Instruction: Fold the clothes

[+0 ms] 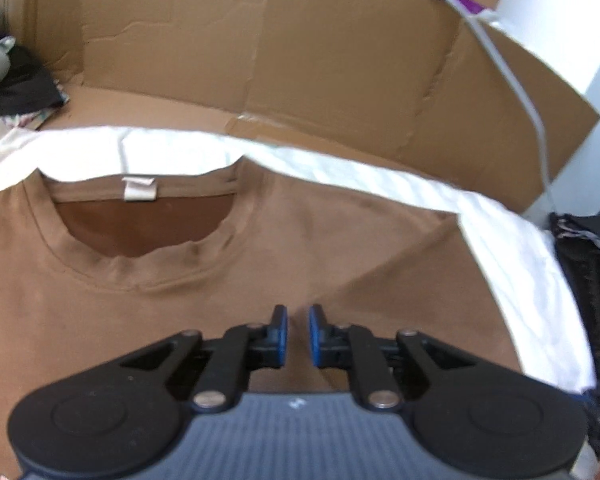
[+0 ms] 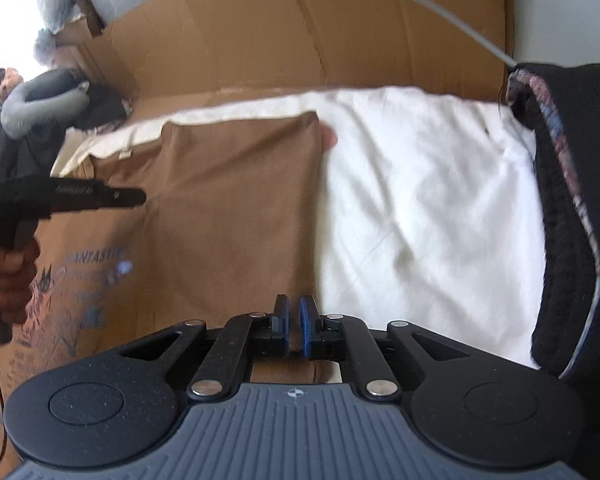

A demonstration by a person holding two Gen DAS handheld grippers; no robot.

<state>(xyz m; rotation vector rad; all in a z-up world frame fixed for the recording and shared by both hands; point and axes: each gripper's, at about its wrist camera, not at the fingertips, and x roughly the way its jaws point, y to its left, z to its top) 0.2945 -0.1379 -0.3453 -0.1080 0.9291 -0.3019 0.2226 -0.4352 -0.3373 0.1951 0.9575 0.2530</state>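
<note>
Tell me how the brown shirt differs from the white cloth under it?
The brown shirt has a collar and tag; the white cloth is plain. The shirt lies on top, one side folded over to a straight edge; the cloth spreads wider beneath, rumpled. Both lie flat.

The shirt is plain brown with a white neck tag and a faded blue-pink print. It lies on a white sheet, backed by tan cardboard. Both grippers' pads are blue on black.
</note>
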